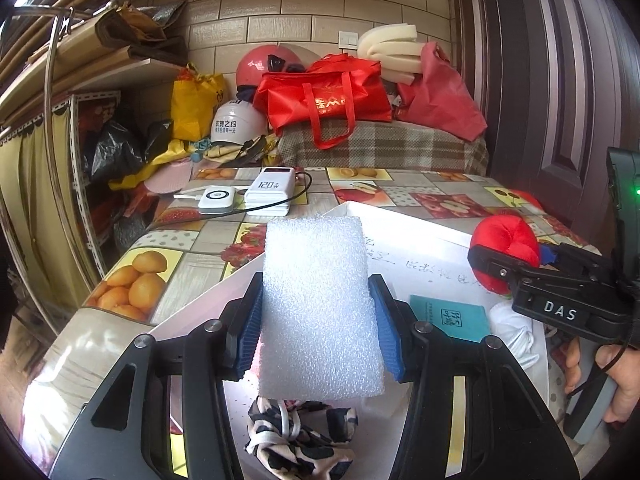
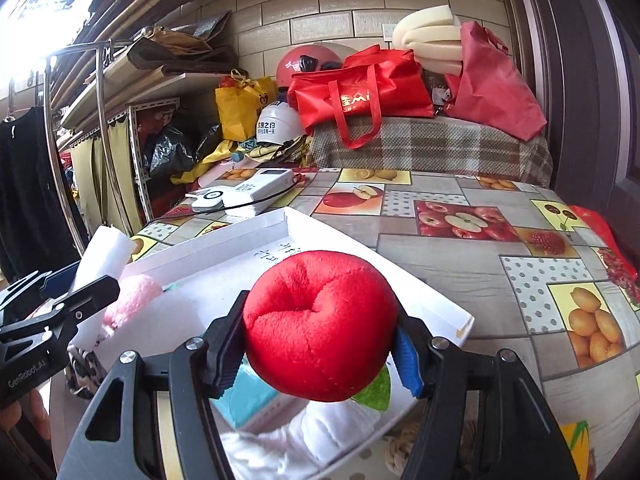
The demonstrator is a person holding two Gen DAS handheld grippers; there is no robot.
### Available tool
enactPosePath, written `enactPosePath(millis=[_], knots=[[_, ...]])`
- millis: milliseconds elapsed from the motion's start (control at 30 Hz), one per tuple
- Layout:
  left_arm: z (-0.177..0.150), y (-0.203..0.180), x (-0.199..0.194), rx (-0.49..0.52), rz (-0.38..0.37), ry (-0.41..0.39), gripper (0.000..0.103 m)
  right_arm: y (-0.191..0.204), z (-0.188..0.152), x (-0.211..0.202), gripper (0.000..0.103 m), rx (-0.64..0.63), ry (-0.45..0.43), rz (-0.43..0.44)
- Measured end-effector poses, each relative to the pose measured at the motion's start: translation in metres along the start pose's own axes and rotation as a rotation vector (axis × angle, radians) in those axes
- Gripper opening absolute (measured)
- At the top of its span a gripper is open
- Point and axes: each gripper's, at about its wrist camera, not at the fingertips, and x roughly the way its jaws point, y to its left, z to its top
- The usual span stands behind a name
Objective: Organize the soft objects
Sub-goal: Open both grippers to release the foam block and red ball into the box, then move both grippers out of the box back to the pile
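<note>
Two claws, both loaded: my left gripper [image 1: 316, 316] is clenched on the white foam block [image 1: 318, 300], my right gripper [image 2: 320, 344] grasps the red plush apple [image 2: 320, 324]. Both hang over the white tray [image 2: 280, 220]. Looks like the placing step; next I lower and release. Tray holds a teal booklet [image 1: 450, 316], white cloth [image 2: 320, 436], pink plush [image 2: 132, 300] on its left side. Spotted fabric [image 1: 300, 436] lies near me.

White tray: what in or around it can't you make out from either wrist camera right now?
- Left wrist: white tray centre, hidden behind the foam block in the left claw.
- Right wrist: teal packet, covered by the red plush apple in the right claw.
- Tray handwriting: too blurred.
</note>
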Motion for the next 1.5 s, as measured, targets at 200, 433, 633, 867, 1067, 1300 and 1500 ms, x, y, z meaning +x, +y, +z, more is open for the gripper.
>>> enactPosePath(millis=[200, 433, 633, 867, 1067, 1300, 1500], knots=[[0.001, -0.015, -0.001, 0.074, -0.044, -0.004, 0.05, 0.006, 0.004, 0.01, 0.065, -0.019, 0.019, 0.0], [0.0, -0.01, -0.007, 0.042, 0.046, -0.038, 0.094, 0.008, 0.005, 0.009, 0.086, -0.03, 0.008, -0.009], [-0.003, -0.012, -0.009, 0.059, 0.061, -0.053, 0.103, 0.011, 0.005, 0.005, 0.103, -0.05, -0.024, -0.025], [-0.003, -0.009, -0.01, 0.042, 0.071, -0.055, 0.103, 0.012, 0.004, 0.002, 0.103, -0.055, -0.05, -0.03], [-0.003, -0.007, -0.012, 0.038, 0.077, -0.061, 0.103, 0.012, 0.004, -0.003, 0.103, -0.054, -0.073, -0.032], [-0.004, -0.008, -0.02, 0.033, 0.083, -0.099, 0.103, 0.015, -0.001, -0.015, 0.103, -0.066, -0.103, -0.094], [-0.004, -0.009, -0.025, 0.036, 0.091, -0.126, 0.103, 0.027, -0.008, -0.027, 0.103, -0.122, -0.113, -0.164]])
